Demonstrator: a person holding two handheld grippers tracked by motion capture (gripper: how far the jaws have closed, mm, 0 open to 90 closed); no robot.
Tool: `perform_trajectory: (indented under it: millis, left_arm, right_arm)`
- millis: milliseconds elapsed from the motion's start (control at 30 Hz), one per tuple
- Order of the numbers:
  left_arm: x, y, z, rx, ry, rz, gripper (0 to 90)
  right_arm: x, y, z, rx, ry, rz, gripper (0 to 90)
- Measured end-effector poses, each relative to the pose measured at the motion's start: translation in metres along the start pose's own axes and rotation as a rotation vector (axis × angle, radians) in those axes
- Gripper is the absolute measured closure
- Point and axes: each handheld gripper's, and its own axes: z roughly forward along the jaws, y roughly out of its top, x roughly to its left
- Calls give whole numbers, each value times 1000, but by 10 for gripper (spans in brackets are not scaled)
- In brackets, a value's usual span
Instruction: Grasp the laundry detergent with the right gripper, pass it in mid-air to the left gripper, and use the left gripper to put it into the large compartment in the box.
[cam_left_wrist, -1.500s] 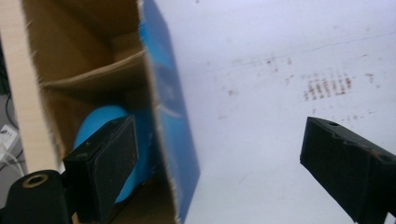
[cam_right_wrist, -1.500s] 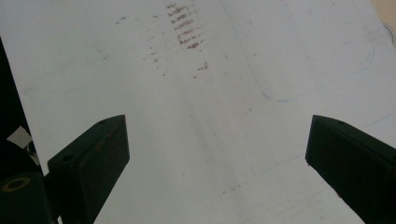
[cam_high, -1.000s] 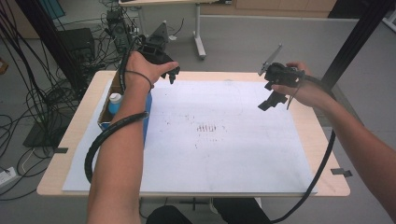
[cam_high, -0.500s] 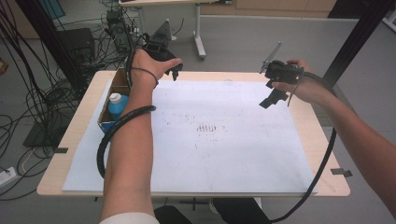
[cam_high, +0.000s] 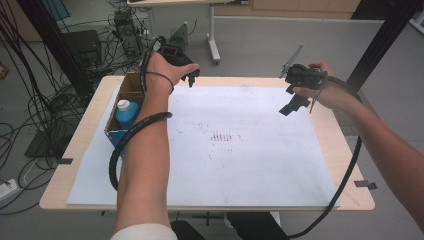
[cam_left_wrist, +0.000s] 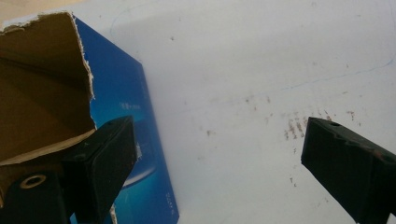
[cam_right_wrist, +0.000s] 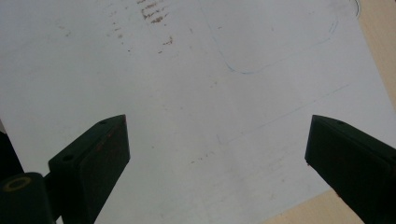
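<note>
Blue and brown, the torn cardboard box (cam_high: 126, 102) sits at the table's left edge with a bottle (cam_high: 125, 112) inside — just beside the left gripper (cam_high: 190, 76), jaws wide apart. The right gripper (cam_high: 295, 102), open too, hangs well apart.

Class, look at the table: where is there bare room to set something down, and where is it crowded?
The white sheet is bare from the box across to its right edge. The left edge is crowded: the box holds a bottle, with the left gripper beside it.

Grey floor (cam_high: 320, 45), tangled cables (cam_high: 65, 85), wooden table (cam_high: 345, 150).
</note>
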Motion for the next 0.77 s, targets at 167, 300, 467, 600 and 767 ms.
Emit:
perform_trajectory:
  millis: [167, 300, 467, 600, 767]
  left_arm:
    - [-1, 0, 0, 6, 0, 2, 110]
    - [-1, 1, 0, 5, -1, 3, 110]
    - [-1, 1, 0, 5, -1, 4, 110]
    - [-1, 1, 0, 5, -1, 5, 111]
    - [-1, 1, 0, 6, -2, 8, 111]
  right_arm:
    - [0, -1, -1, -2, -2, 2, 65]
    - [0, -2, -1, -2, -1, 4, 64]
    - [0, -2, -1, -1, -1, 3, 64]
    - [-1, -2, -1, 3, -1, 2, 65]
    - [0, -3, -1, 3, -3, 2, 65]
